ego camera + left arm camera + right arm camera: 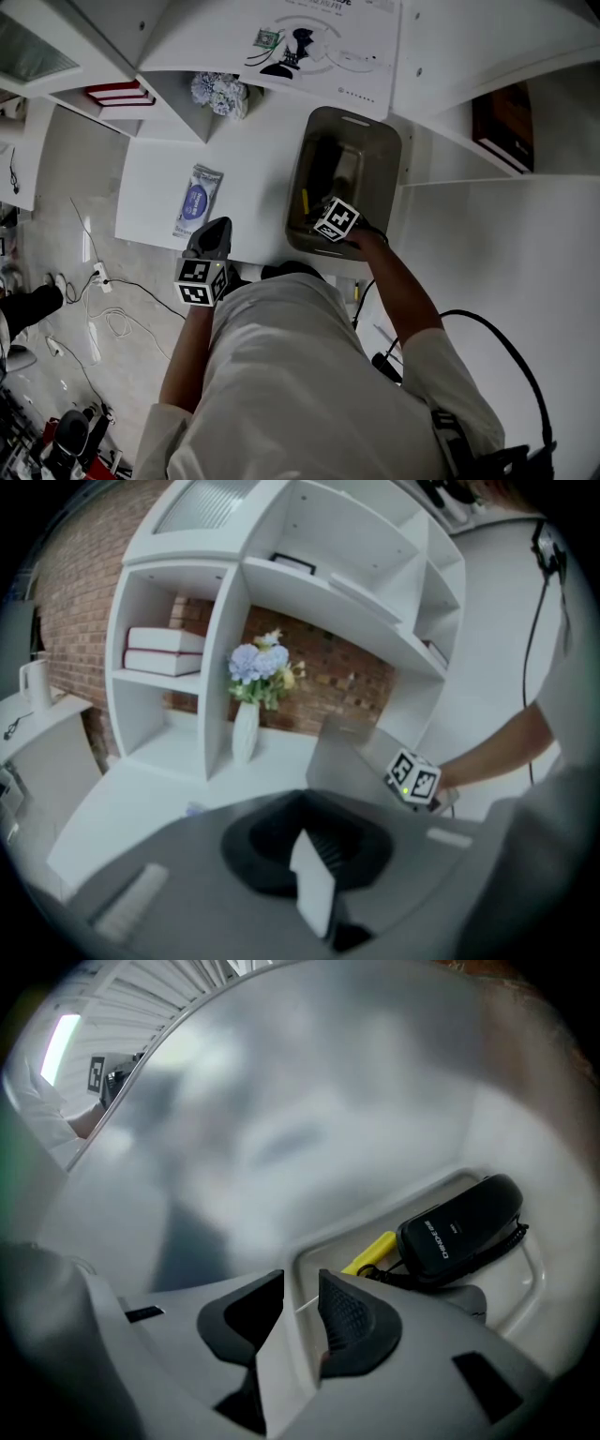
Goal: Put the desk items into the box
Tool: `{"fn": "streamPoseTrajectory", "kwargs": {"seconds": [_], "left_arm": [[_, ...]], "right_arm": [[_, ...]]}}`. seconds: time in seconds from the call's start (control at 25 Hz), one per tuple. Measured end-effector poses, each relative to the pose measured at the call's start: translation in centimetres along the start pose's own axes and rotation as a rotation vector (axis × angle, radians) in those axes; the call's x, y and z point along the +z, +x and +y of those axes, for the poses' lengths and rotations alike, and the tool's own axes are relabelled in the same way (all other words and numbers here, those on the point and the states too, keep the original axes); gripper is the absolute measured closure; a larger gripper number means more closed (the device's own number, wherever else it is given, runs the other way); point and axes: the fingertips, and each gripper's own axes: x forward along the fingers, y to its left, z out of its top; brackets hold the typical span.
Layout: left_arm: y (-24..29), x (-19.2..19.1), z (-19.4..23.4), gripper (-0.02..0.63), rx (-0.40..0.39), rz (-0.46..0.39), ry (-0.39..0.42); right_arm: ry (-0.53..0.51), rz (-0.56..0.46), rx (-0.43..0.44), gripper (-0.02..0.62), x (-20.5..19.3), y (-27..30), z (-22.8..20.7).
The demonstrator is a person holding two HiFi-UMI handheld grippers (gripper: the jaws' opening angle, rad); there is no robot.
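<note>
A grey box (384, 155) stands on the white desk (253, 159), toward its right. My right gripper (328, 214) reaches over the box's near rim. In the right gripper view the right gripper (300, 1290) is open with nothing between its jaws. It points at the box floor (520, 1283), where a black device (459, 1227) with a cord lies beside a yellow item (371, 1252). A wipes packet (196, 199) lies on the desk left of the box. My left gripper (216, 231) hovers at the desk's front edge, just right of the packet; the left gripper (314, 878) is shut and holds nothing.
White shelving rises behind the desk, with red books (117, 94) at the left, a vase of flowers (220, 94) and another book (506, 117) at the right. A printed sheet (309, 42) lies at the back. Cables trail on the floor (112, 309) to the left.
</note>
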Motion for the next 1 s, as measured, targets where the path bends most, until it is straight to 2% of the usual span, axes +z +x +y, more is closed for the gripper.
{"fn": "streamPoseTrajectory", "kwargs": {"seconds": [0.28, 0.44, 0.72, 1.0], "left_arm": [[-0.3, 0.5, 0.4, 0.603, -0.033, -0.013, 0.012], [-0.6, 0.9, 0.7, 0.603, -0.056, -0.016, 0.029], [-1.1, 1.3, 1.9, 0.603, -0.085, -0.017, 0.059], [-0.7, 1.6, 1.3, 0.603, -0.153, -0.003, 0.097]], "right_arm": [[-0.002, -0.044, -0.067, 0.492, 1.3, -2.2, 0.2], [0.007, -0.104, -0.112, 0.492, 2.8, -3.5, 0.5], [0.015, -0.187, -0.185, 0.525, 5.5, -6.2, 1.2], [-0.001, -0.236, -0.272, 0.561, 7.3, -8.8, 2.7]]}}
